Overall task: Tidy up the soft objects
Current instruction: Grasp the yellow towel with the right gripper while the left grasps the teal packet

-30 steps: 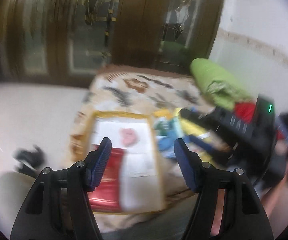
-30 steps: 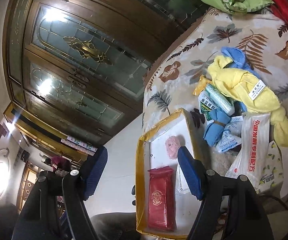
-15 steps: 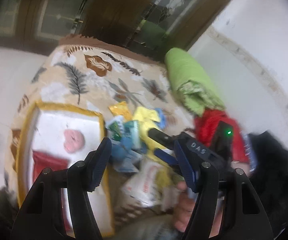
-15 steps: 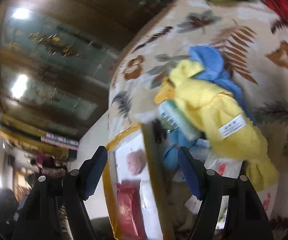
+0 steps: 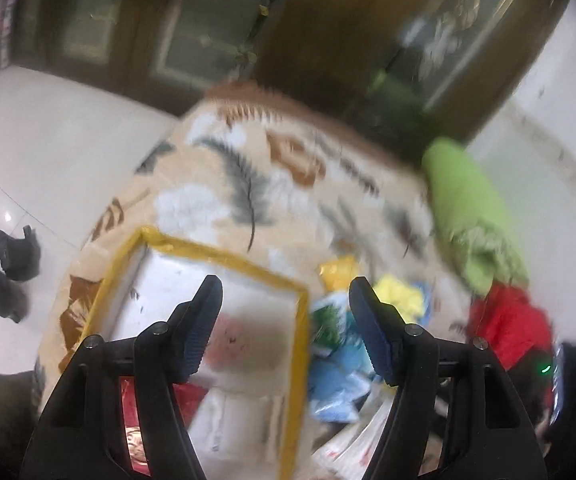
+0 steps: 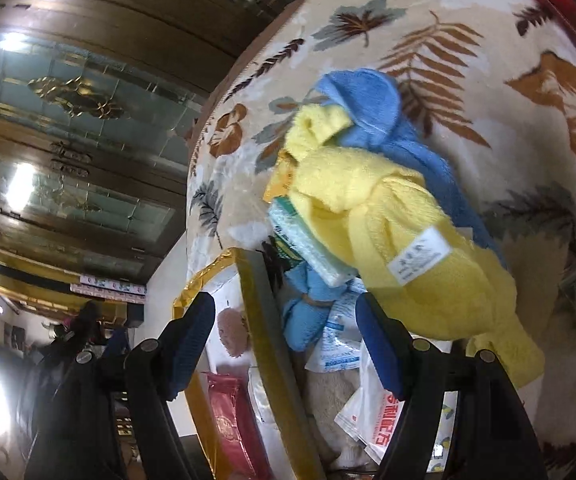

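A yellow towel (image 6: 388, 236) with a white label lies over a blue towel (image 6: 372, 108) on the leaf-patterned blanket (image 6: 488, 80). Below them sit a small blue cloth bundle (image 6: 304, 316) and several white packets (image 6: 340, 344). Left of the pile stands a white box with a yellow rim (image 6: 275, 336), holding a pink soft piece (image 6: 231, 332) and a red packet (image 6: 227, 420). My right gripper (image 6: 285, 320) hangs open above the box rim and pile. My left gripper (image 5: 285, 308) is open over the box rim (image 5: 223, 252), nothing between its fingers. The left wrist view is blurred.
A green rolled quilt (image 5: 468, 208) and red cloth (image 5: 508, 324) lie at the blanket's right side. Dark wooden glass-panelled doors (image 6: 67, 92) stand behind. Black shoes (image 5: 3, 268) sit on the white floor at left.
The left wrist view has swung back left toward the box. The right gripper has come closer to the towel pile, which now fills more of its view. Both stay open.
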